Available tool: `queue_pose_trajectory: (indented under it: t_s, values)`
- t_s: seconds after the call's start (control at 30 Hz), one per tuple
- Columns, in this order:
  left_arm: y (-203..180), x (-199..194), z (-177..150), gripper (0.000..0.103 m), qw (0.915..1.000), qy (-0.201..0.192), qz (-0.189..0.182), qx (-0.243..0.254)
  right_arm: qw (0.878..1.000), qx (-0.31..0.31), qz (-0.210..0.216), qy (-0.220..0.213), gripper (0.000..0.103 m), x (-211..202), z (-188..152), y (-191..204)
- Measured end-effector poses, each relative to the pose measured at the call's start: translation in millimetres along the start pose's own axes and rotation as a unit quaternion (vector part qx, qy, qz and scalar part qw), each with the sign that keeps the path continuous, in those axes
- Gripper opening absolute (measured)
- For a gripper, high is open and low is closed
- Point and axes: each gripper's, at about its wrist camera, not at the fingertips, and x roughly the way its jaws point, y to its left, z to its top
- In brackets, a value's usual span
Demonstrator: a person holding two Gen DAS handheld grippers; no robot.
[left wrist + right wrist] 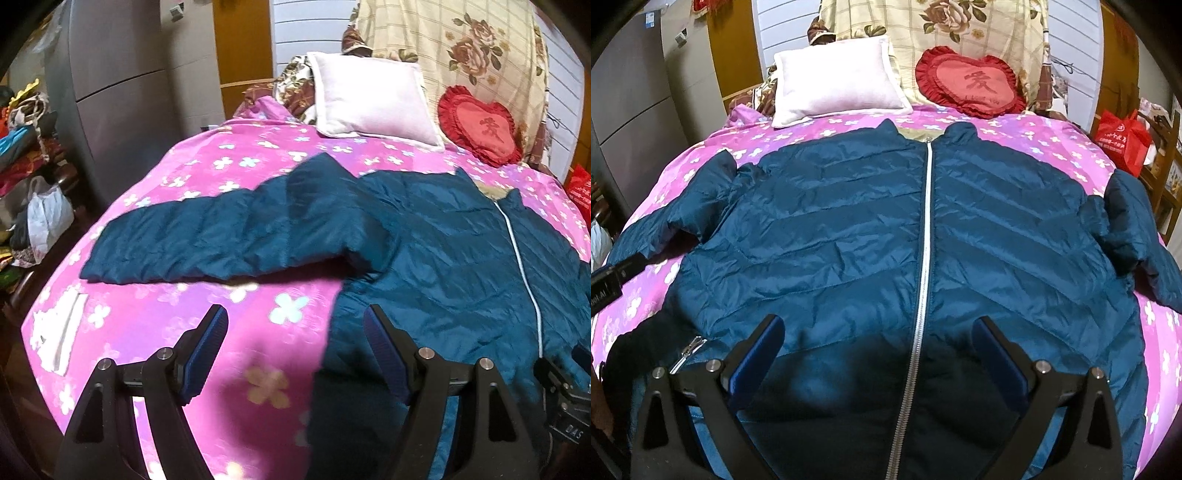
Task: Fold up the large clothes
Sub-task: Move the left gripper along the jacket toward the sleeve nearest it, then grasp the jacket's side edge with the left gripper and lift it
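A dark blue quilted jacket (849,229) lies front up on the pink flowered bed cover (1027,129), zipped shut with a white zipper (925,229), collar toward the pillows. Its left sleeve (207,236) stretches out flat to the side; the right sleeve (1134,229) bends down over the bed's edge. My left gripper (295,317) is open above the cover beside the jacket's left hem, holding nothing. Over the jacket's lower front my right gripper (879,328) hangs open, astride the zipper, with nothing between its fingers.
A pale pink pillow (834,81) and a red heart cushion (971,81) lean at the head of the bed against a flowered blanket (938,22). A grey cabinet (122,92) and piled clothes and bags (33,184) stand left. A red bag (1123,140) sits right.
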Motion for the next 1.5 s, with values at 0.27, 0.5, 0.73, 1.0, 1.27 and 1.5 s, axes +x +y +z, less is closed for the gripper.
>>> queue_pose_trajectory:
  t_s: [0.27,0.5,0.73,1.0,1.27,1.5]
  values:
    - [52.7,19.6,12.0,0.054,0.9981,0.028,0.025,-0.049,1.0,-0.005,0.003,-0.004,0.103,-0.4,1.9,4.2]
    - [111.3,45.9,17.3,0.054,0.9926,0.045,0.065,-0.092,1.0,0.002,0.016,0.005,0.103,3.4,-1.7,4.2]
    - [169.9,70.9,23.0,0.054,0.9817,0.067,0.083,-0.158,0.999,0.012,0.033,0.009,0.103,6.0,-2.1,3.7]
    - [226.2,89.1,31.0,0.054,0.9721,0.066,0.103,-0.2,1.0,0.002,0.023,0.017,0.103,11.7,-1.7,5.6]
    - [285.5,112.6,36.6,0.054,0.9502,0.065,0.121,-0.28,0.999,-0.005,0.032,0.023,0.103,15.2,-2.4,9.7]
    - [306.8,140.9,38.9,0.054,0.9364,0.08,0.132,-0.315,0.999,-0.016,0.032,0.029,0.103,18.6,-2.3,17.1]
